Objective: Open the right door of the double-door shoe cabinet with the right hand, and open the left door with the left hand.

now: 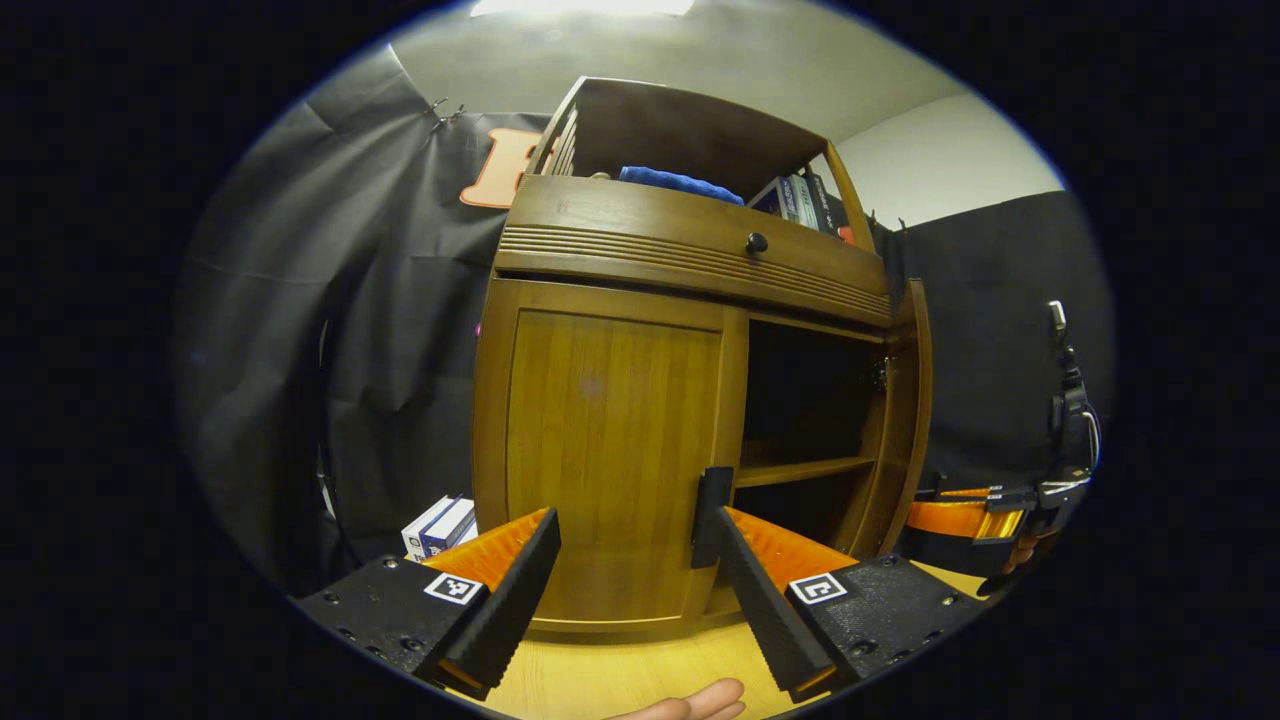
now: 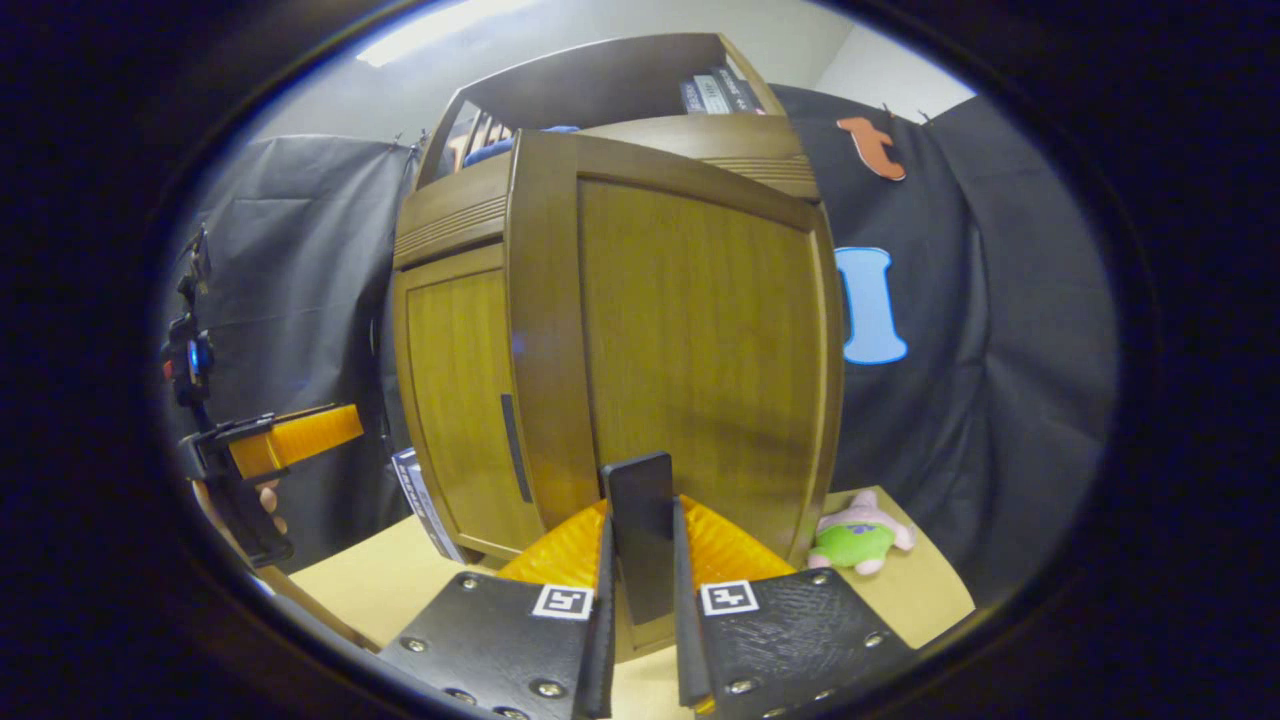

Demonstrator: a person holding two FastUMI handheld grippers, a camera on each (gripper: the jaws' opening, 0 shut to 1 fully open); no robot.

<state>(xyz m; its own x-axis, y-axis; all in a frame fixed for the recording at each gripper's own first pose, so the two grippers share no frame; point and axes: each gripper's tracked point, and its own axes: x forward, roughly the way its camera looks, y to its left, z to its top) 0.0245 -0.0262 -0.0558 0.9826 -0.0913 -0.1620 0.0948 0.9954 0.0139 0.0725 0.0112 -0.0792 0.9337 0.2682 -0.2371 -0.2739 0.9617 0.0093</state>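
Observation:
The wooden shoe cabinet stands on a table. Its left door is closed, with a black handle on its inner edge. My left gripper is open just in front of that door, and its right finger is close beside the handle. The right door is swung out, baring a dark compartment with a shelf. In the right gripper view the right door looms close, and my right gripper is shut on its black handle. The left door shows closed there.
A drawer with a black knob sits above the doors. A blue cloth and books lie on the top shelf. A box stands left of the cabinet. A plush toy lies on the tabletop.

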